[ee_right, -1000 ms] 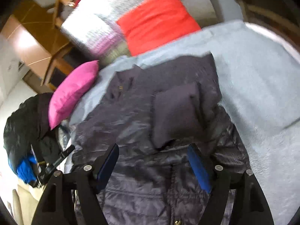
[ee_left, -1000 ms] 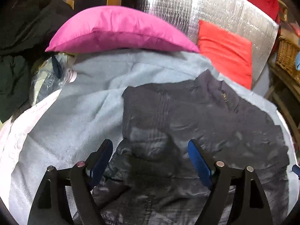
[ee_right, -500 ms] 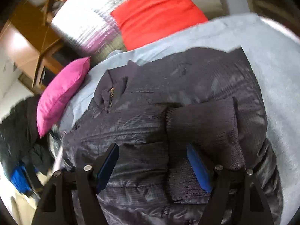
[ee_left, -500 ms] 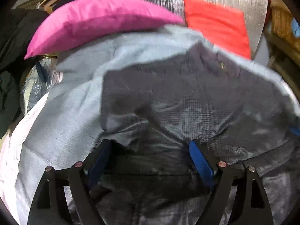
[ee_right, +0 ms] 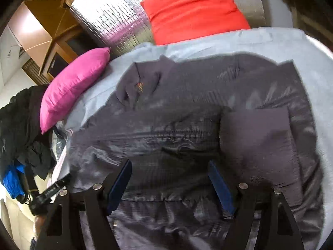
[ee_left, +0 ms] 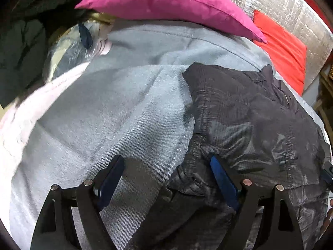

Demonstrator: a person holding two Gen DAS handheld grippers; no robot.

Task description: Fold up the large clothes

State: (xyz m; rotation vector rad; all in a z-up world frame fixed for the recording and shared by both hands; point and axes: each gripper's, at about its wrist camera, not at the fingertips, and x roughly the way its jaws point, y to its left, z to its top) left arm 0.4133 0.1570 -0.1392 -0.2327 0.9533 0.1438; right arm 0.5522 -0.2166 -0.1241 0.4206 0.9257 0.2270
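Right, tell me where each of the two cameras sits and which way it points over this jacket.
Left wrist: rides the left gripper, low over the grey blanket, facing the pink pillow; its open fingers straddle the left edge of the dark jacket.
Right wrist: rides the right gripper, above the jacket's middle, facing the collar and red cushion; its open fingers show, with part of the other gripper at lower left.
Shared: jacket, blanket, pink pillow, red cushion, silver foil backing.
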